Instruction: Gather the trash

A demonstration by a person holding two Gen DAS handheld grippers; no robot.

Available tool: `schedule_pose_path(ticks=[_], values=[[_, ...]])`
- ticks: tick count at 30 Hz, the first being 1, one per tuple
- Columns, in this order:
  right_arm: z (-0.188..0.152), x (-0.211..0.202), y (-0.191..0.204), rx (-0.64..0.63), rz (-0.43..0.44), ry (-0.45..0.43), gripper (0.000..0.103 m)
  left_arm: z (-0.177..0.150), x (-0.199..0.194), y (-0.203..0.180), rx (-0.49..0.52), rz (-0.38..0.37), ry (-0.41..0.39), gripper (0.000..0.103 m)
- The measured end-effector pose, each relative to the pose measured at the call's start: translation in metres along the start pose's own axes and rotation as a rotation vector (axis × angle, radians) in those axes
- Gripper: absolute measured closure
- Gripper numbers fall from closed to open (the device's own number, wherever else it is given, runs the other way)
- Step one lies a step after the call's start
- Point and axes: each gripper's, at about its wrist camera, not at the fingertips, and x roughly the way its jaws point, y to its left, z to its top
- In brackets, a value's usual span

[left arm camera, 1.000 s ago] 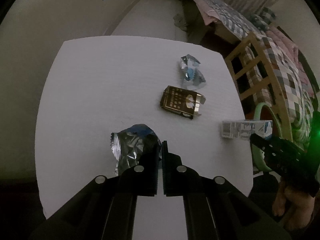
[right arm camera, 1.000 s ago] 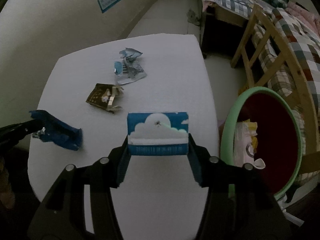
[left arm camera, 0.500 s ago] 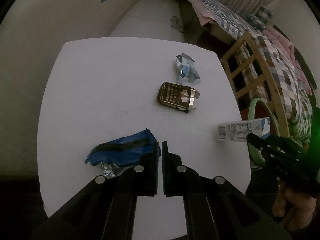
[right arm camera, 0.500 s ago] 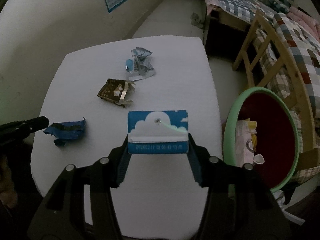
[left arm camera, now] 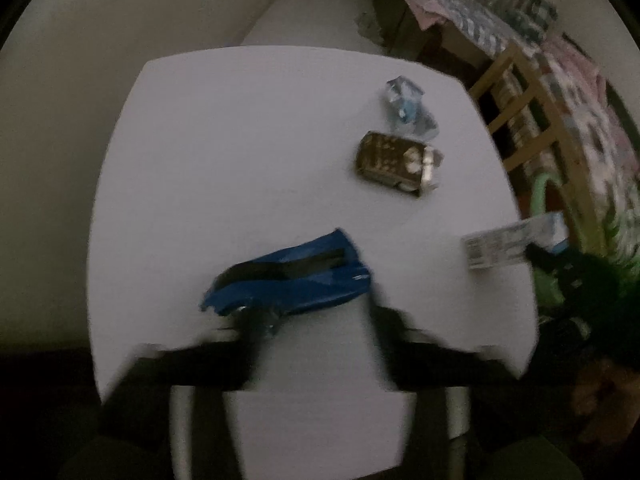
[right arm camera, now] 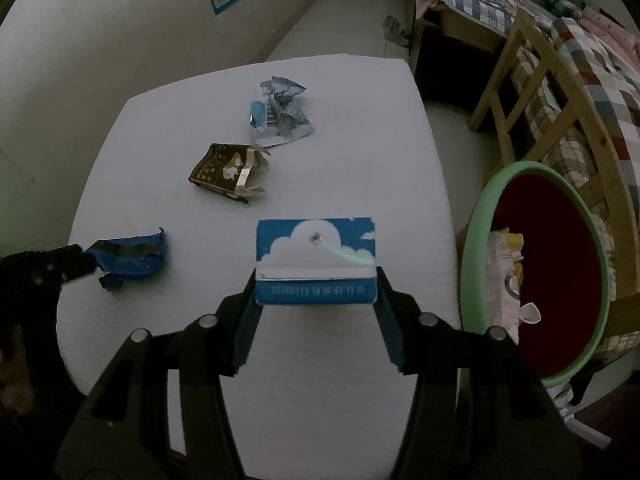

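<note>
On the white table (left arm camera: 240, 140) lies a crumpled blue wrapper (left arm camera: 288, 276), just ahead of my left gripper (left arm camera: 320, 320). That gripper is blurred and its jaws are opening; the wrapper's near edge reaches between the tips, but the pads do not press on it. My right gripper (right arm camera: 316, 292) is shut on a blue and white carton (right arm camera: 316, 260), held above the table's right side. The left gripper (right arm camera: 76, 266) shows as a dark shape at the wrapper's (right arm camera: 128, 256) left end.
A brown wrapper (right arm camera: 228, 172) and a silver-blue wrapper (right arm camera: 280, 112) lie further back on the table (right arm camera: 360, 140). A green-rimmed bin (right arm camera: 470, 272) holding some trash stands off the table's right edge, beside a wooden bed frame (right arm camera: 560, 92).
My left jaws have gone from shut to wide apart and the gripper has closed in on the blue wrapper, which lies flat on the table. The right gripper holds still with the carton.
</note>
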Motion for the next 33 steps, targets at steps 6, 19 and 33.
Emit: schedule_pose_path(ticks=[6,19,33], values=[[0.003,0.002,0.000,0.001,0.000,-0.002,0.051,0.004,0.013,-0.008,0.146,0.095,0.024,0.025],[0.014,0.003,0.000,-0.001,0.005,0.001,0.051,0.020,0.069,-0.025,0.327,0.204,0.123,0.022],[0.018,-0.002,0.002,-0.004,0.014,-0.011,0.052,0.035,0.052,-0.021,0.235,0.110,0.095,0.092]])
